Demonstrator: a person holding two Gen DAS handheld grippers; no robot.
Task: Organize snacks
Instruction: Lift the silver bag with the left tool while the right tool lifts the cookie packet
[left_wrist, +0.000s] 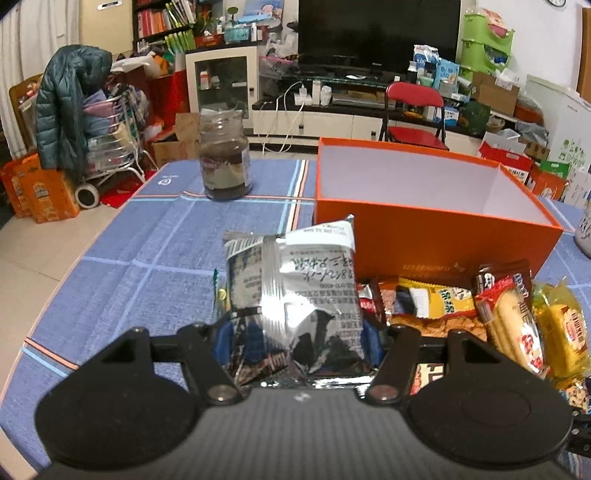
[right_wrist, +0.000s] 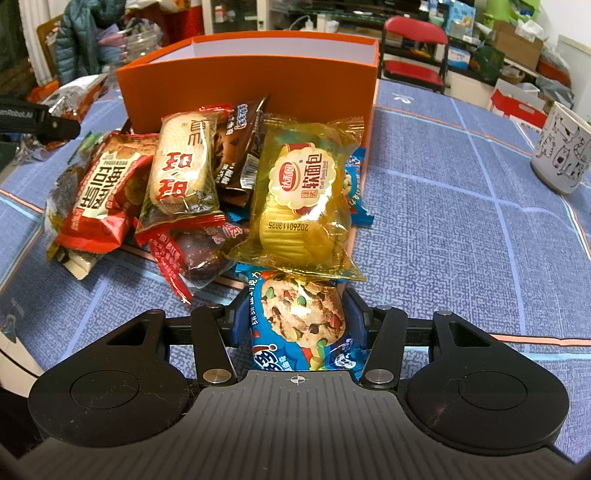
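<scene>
The left tool (left_wrist: 297, 343) is clamped on a silver snack packet (left_wrist: 295, 291), held up just in front of the open orange box (left_wrist: 436, 229); the right tool (right_wrist: 295, 321) pinches a blue cookie packet (right_wrist: 303, 321) at the near edge of the snack pile (right_wrist: 184, 177), which leans against the box on the blue-checked surface (right_wrist: 461, 221).

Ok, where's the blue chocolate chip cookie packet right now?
In the right wrist view, the cookie packet sits bottom centre, clamped in the right gripper, just below the yellow bread packet at the pile's near edge.
</scene>
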